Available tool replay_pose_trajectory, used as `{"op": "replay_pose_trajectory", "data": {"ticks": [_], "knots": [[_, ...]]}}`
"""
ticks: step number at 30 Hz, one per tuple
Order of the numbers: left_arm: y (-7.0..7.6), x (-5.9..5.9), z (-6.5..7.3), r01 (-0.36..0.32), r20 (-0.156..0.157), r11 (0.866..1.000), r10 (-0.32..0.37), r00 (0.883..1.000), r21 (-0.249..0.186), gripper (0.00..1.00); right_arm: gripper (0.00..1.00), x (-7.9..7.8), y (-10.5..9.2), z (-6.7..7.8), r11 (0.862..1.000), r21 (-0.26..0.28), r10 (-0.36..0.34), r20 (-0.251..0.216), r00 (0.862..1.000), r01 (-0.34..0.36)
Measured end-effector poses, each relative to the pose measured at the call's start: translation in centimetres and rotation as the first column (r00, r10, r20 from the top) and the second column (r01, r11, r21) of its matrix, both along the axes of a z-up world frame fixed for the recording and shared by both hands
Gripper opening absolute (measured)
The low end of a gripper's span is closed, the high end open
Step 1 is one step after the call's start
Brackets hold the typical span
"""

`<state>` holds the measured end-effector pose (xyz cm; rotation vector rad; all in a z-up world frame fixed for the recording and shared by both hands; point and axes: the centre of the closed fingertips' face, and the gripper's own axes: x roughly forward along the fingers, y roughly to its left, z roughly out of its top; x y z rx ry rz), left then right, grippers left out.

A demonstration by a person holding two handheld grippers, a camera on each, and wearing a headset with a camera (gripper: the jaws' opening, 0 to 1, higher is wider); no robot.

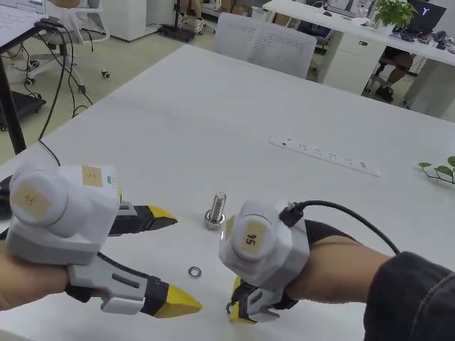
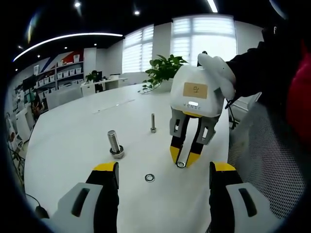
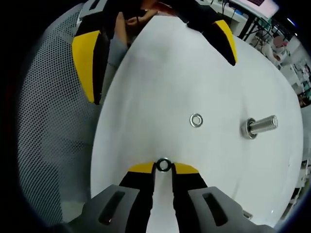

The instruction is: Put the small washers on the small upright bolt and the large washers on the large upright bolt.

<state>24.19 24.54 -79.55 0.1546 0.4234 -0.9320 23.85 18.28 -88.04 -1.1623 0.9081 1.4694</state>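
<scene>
On the white table (image 1: 178,121) the large upright bolt (image 1: 215,209) (image 2: 114,144) (image 3: 260,126) stands with a washer around its base. The thin small bolt (image 2: 153,123) stands beyond it. A loose washer (image 1: 195,272) (image 2: 149,177) (image 3: 196,120) lies flat between the grippers. My right gripper (image 1: 242,311) (image 2: 183,158) (image 3: 164,168) points down at the table near its front edge, shut on a washer (image 2: 181,164) (image 3: 164,165) pinched at its yellow tips. My left gripper (image 1: 170,257) (image 2: 163,169) (image 3: 158,51) is open, its fingers wide apart and facing the loose washer and the right gripper.
A white power strip (image 1: 323,155) lies further back on the table, and a potted plant (image 1: 444,170) (image 2: 163,73) stands at the right edge. A mesh chair (image 1: 266,42) stands behind the table. The table's front edge runs just beneath both grippers.
</scene>
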Motion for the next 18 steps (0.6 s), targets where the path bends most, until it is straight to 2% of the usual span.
{"op": "replay_pose_trajectory", "data": {"ticks": [18], "knots": [[-0.05,-0.08,-0.16,0.008,-0.007,1.000,-0.007,1.000,0.009,0.76,0.14,0.38,-0.50,0.18,1.000,0.003,-0.031,-0.016,0.999,0.031]]}}
